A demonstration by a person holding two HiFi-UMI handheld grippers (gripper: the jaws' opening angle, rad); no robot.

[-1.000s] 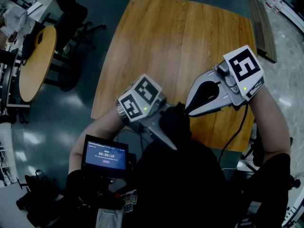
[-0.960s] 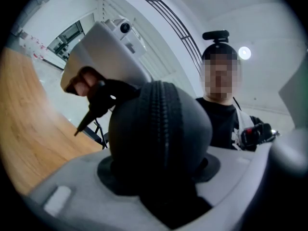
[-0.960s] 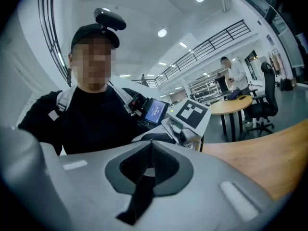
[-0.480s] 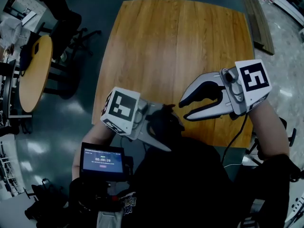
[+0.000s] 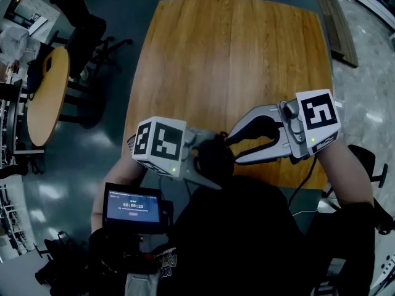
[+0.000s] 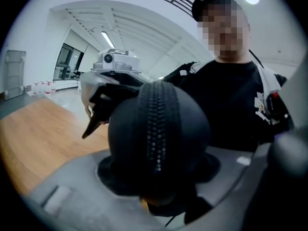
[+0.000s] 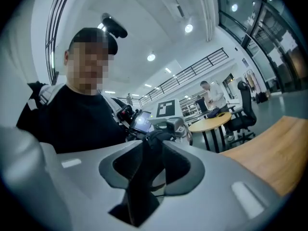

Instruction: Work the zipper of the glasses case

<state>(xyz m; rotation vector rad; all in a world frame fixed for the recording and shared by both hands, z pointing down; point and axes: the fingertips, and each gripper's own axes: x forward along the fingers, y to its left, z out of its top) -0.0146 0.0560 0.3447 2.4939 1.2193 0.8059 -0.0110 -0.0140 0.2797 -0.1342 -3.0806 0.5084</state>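
My left gripper (image 5: 207, 165) is shut on a black, rounded glasses case (image 5: 214, 158), held in the air just in front of my chest at the near edge of the table. In the left gripper view the case (image 6: 159, 134) fills the gap between the grey jaws, with its zipper teeth running up the middle. My right gripper (image 5: 233, 150) comes in from the right and its jaws are opening. Its tips stand at the case's right end, and I cannot tell whether they touch it. In the right gripper view the case's dark end (image 7: 153, 137) shows just beyond the jaws.
A bare wooden table (image 5: 234, 60) stretches ahead of both grippers. A small round table (image 5: 43, 85) and dark chairs stand on the floor at the left. A lit screen (image 5: 134, 205) hangs at my lower left, and my dark torso fills the bottom of the head view.
The right gripper was closed at the case, then opened and drew off to the right, and has come back to the case's end. The left gripper turned and shifted left with the case.
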